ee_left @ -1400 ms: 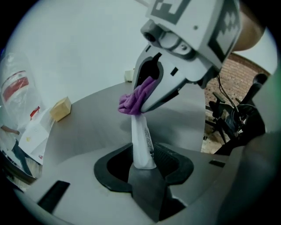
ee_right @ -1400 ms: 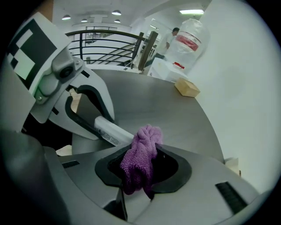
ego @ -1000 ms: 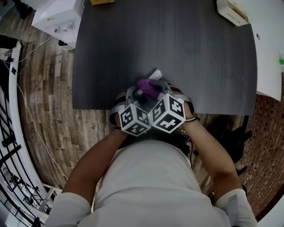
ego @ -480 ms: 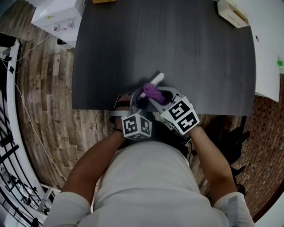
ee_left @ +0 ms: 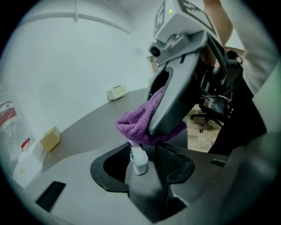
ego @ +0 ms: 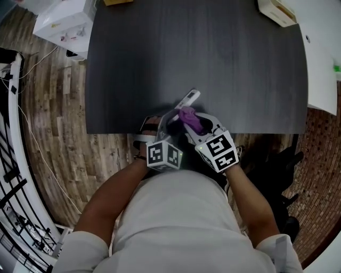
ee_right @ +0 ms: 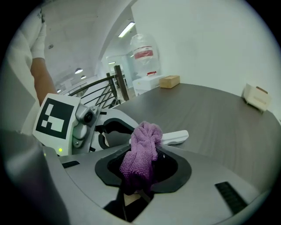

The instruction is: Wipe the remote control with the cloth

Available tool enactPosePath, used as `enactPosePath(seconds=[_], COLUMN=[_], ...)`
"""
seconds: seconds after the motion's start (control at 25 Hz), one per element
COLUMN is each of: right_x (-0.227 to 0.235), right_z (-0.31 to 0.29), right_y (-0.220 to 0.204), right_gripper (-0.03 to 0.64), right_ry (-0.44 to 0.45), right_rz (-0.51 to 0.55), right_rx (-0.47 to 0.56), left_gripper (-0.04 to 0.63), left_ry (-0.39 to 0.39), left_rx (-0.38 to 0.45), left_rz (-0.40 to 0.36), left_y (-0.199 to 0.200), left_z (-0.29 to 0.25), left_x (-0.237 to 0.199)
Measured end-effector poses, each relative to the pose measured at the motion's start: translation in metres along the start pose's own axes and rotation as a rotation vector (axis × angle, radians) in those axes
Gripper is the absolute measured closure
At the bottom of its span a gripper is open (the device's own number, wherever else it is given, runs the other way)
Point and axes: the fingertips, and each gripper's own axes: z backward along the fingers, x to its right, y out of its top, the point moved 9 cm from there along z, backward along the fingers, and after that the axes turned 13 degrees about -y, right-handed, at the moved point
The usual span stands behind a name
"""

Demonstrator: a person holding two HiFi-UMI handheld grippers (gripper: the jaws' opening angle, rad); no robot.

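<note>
1. The wooden floor [ego: 53, 106] lies to the left of and below the desk.
2. The dark grey desk [ego: 224, 64] fills the upper middle of the head view.
3. The person [ego: 170, 224], in a pale top, stands at the desk's near edge with both forearms reaching forward.
4. A white box [ego: 64, 24] sits on the floor off the desk's far left corner. It carries small coloured marks, too small to read.
5. The right hand-held gripper [ee_right: 142, 165] is clamped on the purple cloth. Its marker cube [ego: 220, 151] shows only black-and-white square patterns.
6. The left hand-held gripper [ee_left: 141, 154] has just been widening its jaws. The near end of the remote control stands between them, close against one pad, with a gap showing at the other. Its cube [ego: 164, 154] bears the same kind of squares.
7. A beige box [ego: 277, 11] rests at the desk's far right corner, and its print is unreadable.
8. A bag with a red label [ee_right: 142, 52] hangs beyond the desk's far side, its lettering too blurred to read.
9. The white remote control [ego: 190, 98] slants out from the left jaws over the near edge of the desk. The small marks on its end cannot be read.
10. The cloth [ego: 189, 118] is bunched up in the right jaws and lies on top of the remote, just beyond the left jaws.
</note>
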Motion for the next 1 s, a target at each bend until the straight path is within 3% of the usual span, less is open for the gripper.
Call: enactPosePath(seconds=[0.16,0.28,0.44,0.6,0.84,1.0], right_x=[-0.002,-0.009,-0.014,-0.021,-0.011,-0.016], right_z=[-0.002,-0.005,-0.005,-0.006,-0.009,-0.007], right_y=[-0.003,-0.004,-0.005,0.005,0.014,0.025], right_gripper=[0.488,0.489,0.489,0.489,0.488,0.489], right_ry=[-0.001,-0.001,-0.011,0.027,0.213,0.306], right_rz=[-0.091,-0.113,-0.079,0.059,0.094,0.228], right_rx=[0.015,0.021,0.019,-0.036,-0.116,-0.136], left_gripper=[0.422,0.418,0.417,0.417,0.415,0.416], left_ry=[-0.050,-0.084,-0.088,-0.086,-0.097,-0.105], left_rx=[0.030,0.030,0.014,0.014,0.006,-0.020], left_rz=[0.142,0.187,0.177,0.166,0.147,0.081], left_y=[-0.010,-0.017,-0.016,-0.018,-0.017,-0.013], left_z=[-0.005,-0.007,-0.008,-0.008,-0.010,-0.010], left_x=[-0.007,-0.011,-0.011,-0.010,-0.010,-0.009])
